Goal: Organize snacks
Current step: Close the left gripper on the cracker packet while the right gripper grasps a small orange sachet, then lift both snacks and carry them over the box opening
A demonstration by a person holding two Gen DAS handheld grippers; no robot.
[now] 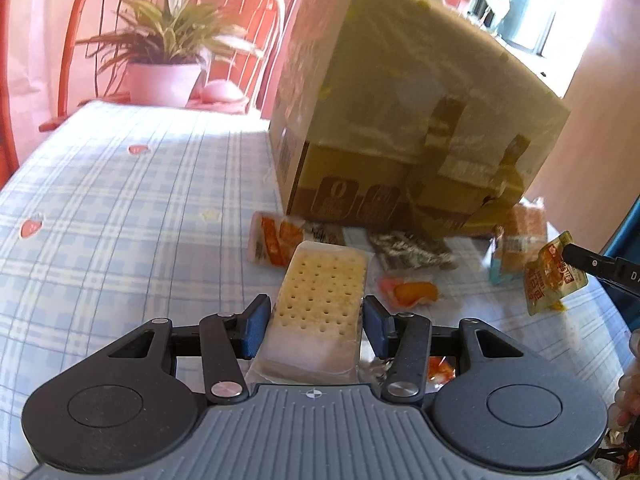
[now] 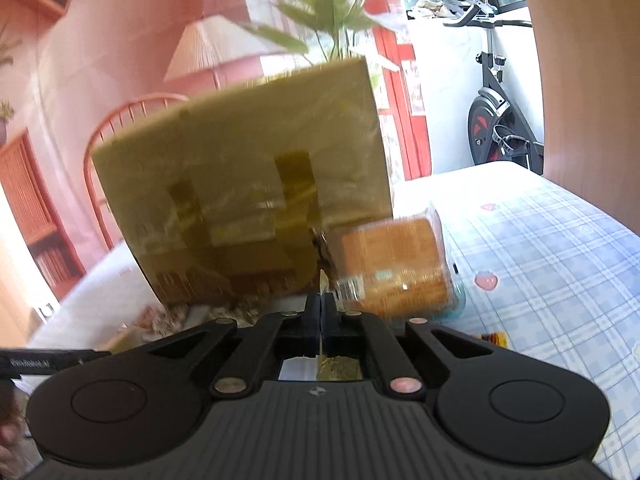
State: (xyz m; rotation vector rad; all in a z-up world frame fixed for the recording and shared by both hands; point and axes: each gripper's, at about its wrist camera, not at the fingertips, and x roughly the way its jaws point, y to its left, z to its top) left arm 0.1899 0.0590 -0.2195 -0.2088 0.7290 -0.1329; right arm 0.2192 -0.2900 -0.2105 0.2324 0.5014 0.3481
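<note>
On table under blue-and-white plaid cloth [image 1: 120, 200], big yellow-brown cardboard box [image 1: 400, 120] stands; several wrapped snacks lie at its base; left gripper [image 1: 316, 326] fingers clamp sides of clear-wrapped pale perforated cracker pack [image 1: 320, 304]; right gripper [image 2: 321, 312] fingers fully clenched, pinching edge of small yellow-orange printed sachet [image 1: 554, 280], sachet hanging off table; orange wrapped cake pack [image 2: 396, 264] lies beside box.
</note>
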